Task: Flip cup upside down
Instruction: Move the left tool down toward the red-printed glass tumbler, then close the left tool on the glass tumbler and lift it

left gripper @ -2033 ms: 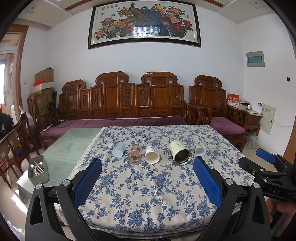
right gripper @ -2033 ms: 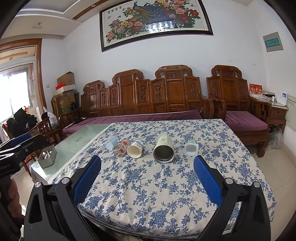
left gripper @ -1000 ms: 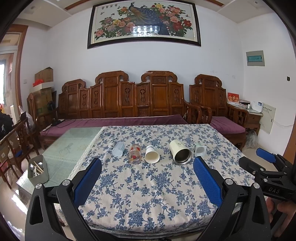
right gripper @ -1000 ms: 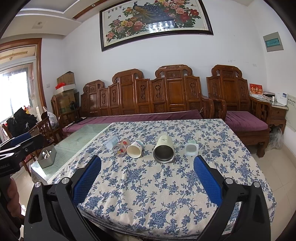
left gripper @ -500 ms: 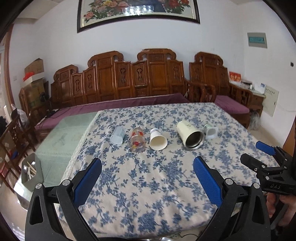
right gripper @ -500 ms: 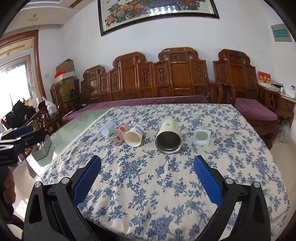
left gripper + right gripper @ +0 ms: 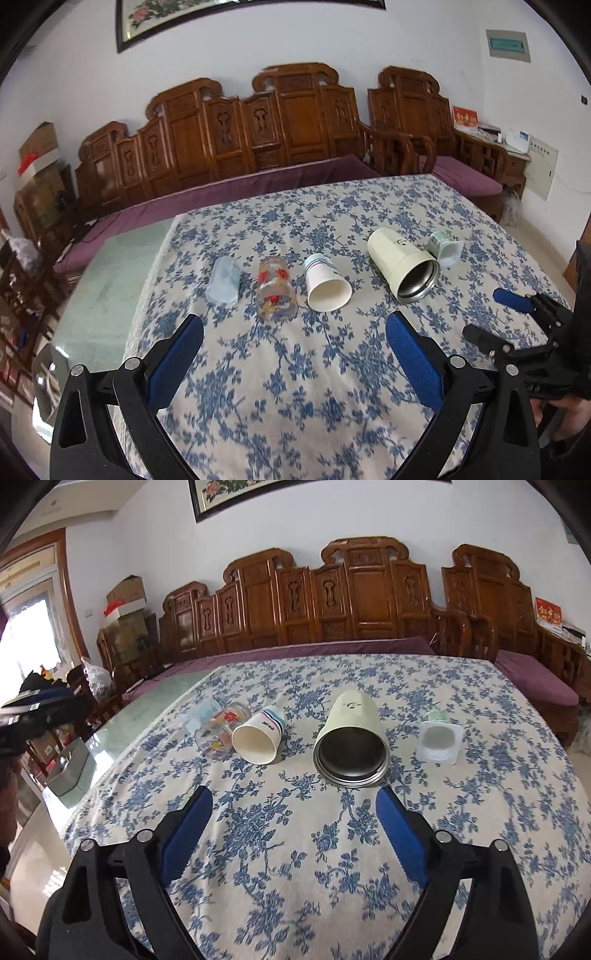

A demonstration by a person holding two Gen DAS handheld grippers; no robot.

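1. While both tongs hang above the near part of the tabletop (image 7: 332, 424), five cups lie on their sides in a row across its middle, all mouths toward the cameras.
2. Left tongs (image 7: 295, 354): spread wide, blue pads well apart, gripping nothing; aimed roughly at the glass cup and paper cup.
3. Right tongs (image 7: 293, 821): also spread wide, empty; the steel-lined tumbler's mouth sits just beyond the gap between the pads.
4. Row from left to right in the left wrist view: pale blue plastic cup (image 7: 222, 280), clear glass cup with red print (image 7: 275, 293), white paper cup with striped band (image 7: 325, 282), cream tumbler with steel inside (image 7: 402, 264), small white yogurt-style cup (image 7: 445, 251).
5. Glass cup and paper cup lie just beside each other; whether they touch cannot be told.
6. Small white cup lies just beside the tumbler on its right; from the left wrist the tumbler's rim overlaps it, from the right wrist they look apart.
7. Right wrist view: blue cup mostly hidden behind the glass cup.
8. Tabletop is covered by a blue floral cloth; a bare glass strip (image 7: 110, 266) shows at its left side.
9. Right tongs are also visible at the right edge of the left wrist view, held in a hand (image 7: 565, 417).
10. Carved wooden sofa (image 7: 280, 129) with purple cushion stands behind the tabletop, along the wall.
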